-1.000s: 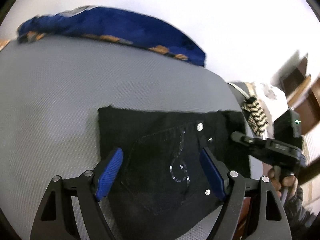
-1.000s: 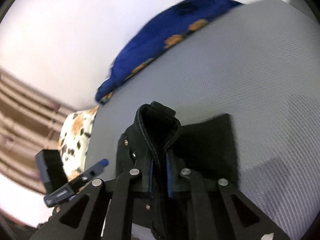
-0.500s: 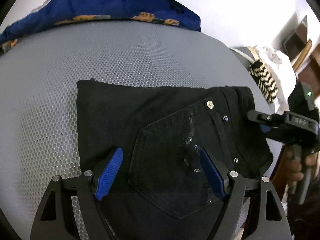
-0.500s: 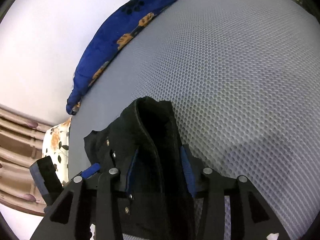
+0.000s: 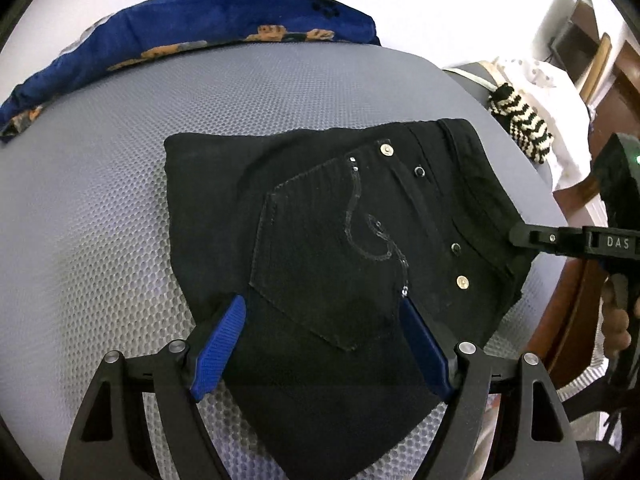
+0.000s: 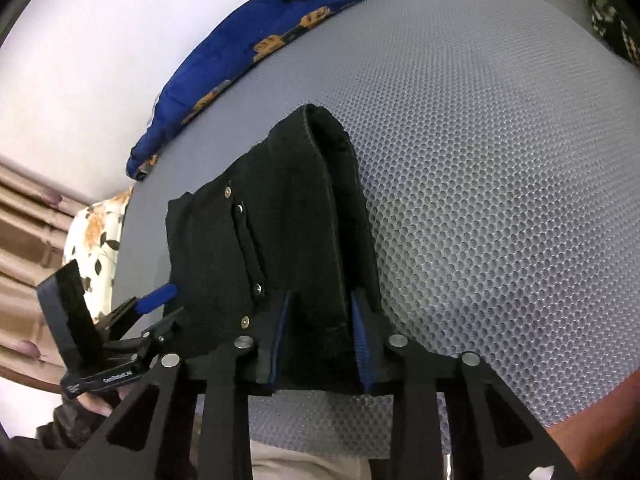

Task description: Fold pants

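Observation:
Black pants, folded into a compact rectangle with a stitched back pocket and rivets on top, lie on the grey mesh mattress. My left gripper is open, its blue pads over the near edge of the pants. My right gripper is open with the waistband end of the pants between its blue pads; it also shows in the left wrist view at the pants' right edge. The left gripper shows in the right wrist view at the pants' left side.
A blue pillow with orange print lies along the far edge of the mattress by a white wall. A black-and-white zigzag knit item and white cloth lie to the right. A floral pillow and curtains are at the left.
My right gripper was shut on the raised waistband and has opened. The pants now lie lower on the mattress. My left gripper stayed open and drew a little nearer the pants.

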Demonstrator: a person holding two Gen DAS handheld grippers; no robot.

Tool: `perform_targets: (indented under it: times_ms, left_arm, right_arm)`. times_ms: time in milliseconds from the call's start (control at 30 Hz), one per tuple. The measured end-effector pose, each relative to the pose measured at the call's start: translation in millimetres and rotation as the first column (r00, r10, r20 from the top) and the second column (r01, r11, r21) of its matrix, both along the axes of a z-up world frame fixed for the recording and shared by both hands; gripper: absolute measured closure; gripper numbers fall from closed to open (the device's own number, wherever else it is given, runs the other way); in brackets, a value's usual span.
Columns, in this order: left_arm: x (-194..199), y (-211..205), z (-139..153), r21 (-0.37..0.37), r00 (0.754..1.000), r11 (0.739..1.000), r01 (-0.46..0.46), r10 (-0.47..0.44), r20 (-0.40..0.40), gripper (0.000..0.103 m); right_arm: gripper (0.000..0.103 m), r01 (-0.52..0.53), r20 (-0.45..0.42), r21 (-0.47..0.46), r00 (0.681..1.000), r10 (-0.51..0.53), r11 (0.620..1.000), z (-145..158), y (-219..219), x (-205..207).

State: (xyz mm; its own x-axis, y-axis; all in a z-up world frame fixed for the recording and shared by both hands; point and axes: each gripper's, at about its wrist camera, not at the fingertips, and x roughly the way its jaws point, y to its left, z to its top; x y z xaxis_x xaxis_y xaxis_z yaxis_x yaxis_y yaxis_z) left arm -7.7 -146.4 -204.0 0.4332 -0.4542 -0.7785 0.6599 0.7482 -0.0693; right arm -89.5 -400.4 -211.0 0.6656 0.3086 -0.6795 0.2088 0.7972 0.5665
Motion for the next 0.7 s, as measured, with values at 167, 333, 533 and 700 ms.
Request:
perform_targets:
  times_ms: [167, 333, 533, 700]
  left_arm:
    - [-7.2, 0.5, 1.1, 0.008, 1.000, 1.000, -0.002, 0.001, 0.011, 0.024]
    - [-14.9, 2.8, 5.5, 0.010, 1.000, 1.000, 0.002, -0.003, 0.020, 0.024]
    - [-21.4, 3.3, -0.1, 0.048, 1.000, 0.999, 0.025, -0.025, 0.004, 0.024]
    - [-22.2, -5.6, -16.1, 0.111, 0.999, 0.993, 0.032, -0.034, 0.018, 0.024]
  right_arm:
    - [0.091, 0.008, -0.006, -0.049, 1.000, -0.009, 0.999, 7.0, 2.2, -5.9]
    - [0.092, 0.017, -0.011, -0.078, 1.000, -0.018, 0.997, 10.4, 4.8, -13.3]
    - [0.093, 0.024, -0.038, -0.077, 0.999, -0.027, 0.997, 1.1, 3.4, -19.7]
    - [0.092, 0.033, -0.058, -0.044, 0.998, -0.036, 0.998, -11.2, -0.7, -17.6]
